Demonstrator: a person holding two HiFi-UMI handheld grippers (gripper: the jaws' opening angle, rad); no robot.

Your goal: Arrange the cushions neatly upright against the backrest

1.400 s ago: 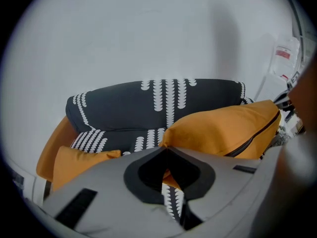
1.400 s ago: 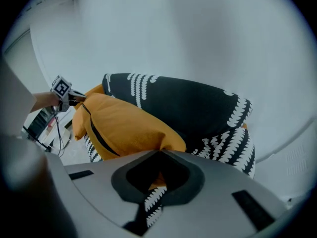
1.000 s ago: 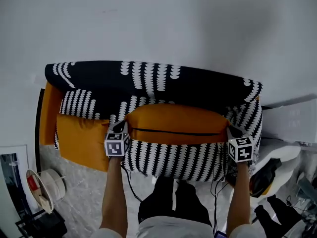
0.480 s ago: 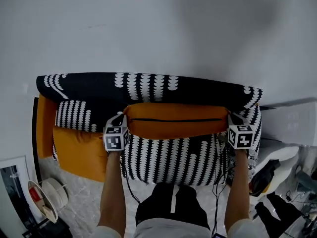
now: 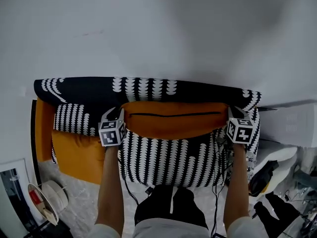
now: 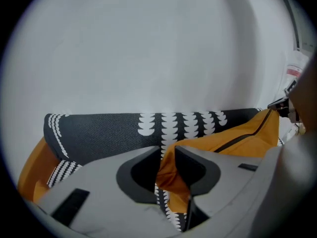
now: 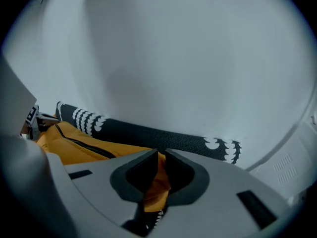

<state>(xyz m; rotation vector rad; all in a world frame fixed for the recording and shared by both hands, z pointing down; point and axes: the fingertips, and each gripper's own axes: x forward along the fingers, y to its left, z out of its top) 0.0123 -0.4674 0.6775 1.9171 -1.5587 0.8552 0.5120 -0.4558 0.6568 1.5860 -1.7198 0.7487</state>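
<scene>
An orange cushion with a black zip lies lengthwise against the black-and-white patterned backrest of the sofa. My left gripper is at its left end. In the left gripper view the gripper has just been opening; the cushion's corner lies loosely between its jaws, so it is open. My right gripper is at the right end. In the right gripper view its jaws have eased apart slightly but still pinch the orange fabric.
A second orange cushion lies flat at the seat's left end, beside a patterned cushion. The patterned seat is in front of me. A white wall rises behind the sofa. Bags and cables lie on the floor at right, a white fan at left.
Both grippers have carried the orange cushion away from me across the seat until it sits against the backrest.
</scene>
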